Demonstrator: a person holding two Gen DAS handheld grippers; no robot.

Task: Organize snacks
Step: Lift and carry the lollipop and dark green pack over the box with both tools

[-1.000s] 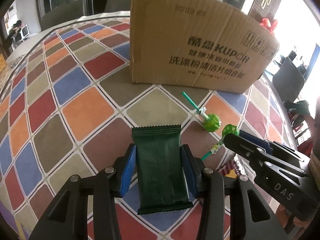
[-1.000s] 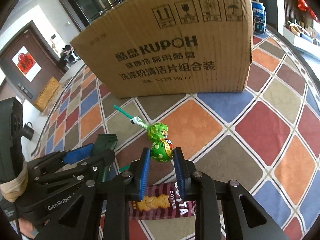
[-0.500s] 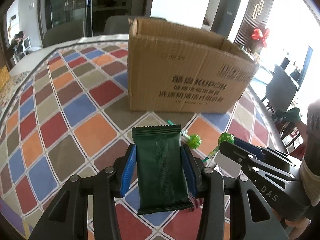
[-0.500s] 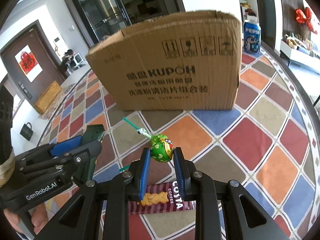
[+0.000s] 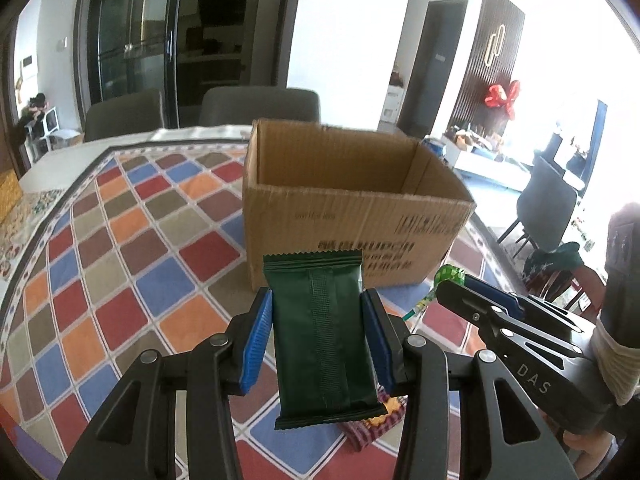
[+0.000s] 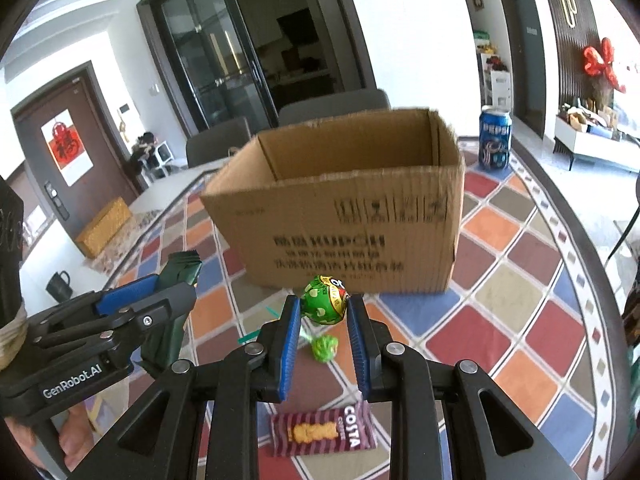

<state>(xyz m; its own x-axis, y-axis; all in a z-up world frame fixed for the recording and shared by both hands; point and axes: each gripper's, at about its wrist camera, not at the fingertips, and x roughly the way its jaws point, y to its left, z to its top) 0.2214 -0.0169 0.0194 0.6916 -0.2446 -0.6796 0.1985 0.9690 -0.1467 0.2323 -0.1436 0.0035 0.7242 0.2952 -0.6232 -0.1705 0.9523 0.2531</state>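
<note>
The left gripper (image 5: 318, 336) clamps a dark green snack packet (image 5: 324, 340) above the checked desk (image 5: 120, 264), before an open, seemingly empty cardboard box (image 5: 348, 200)

The box (image 6: 352, 220) is wide open on top, so there's room to go straight in. A Pepsi can (image 6: 495, 138) stands off its right corner, and a lollipop (image 6: 325, 348) and Costa pack (image 6: 323, 432) lie on the table in front.

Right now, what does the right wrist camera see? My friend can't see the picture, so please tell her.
The right gripper pinches a green lollipop in front of an open cardboard box on a colourful checked tablecloth. The left gripper holds a dark green packet, and a Costa snack lies below.
</note>
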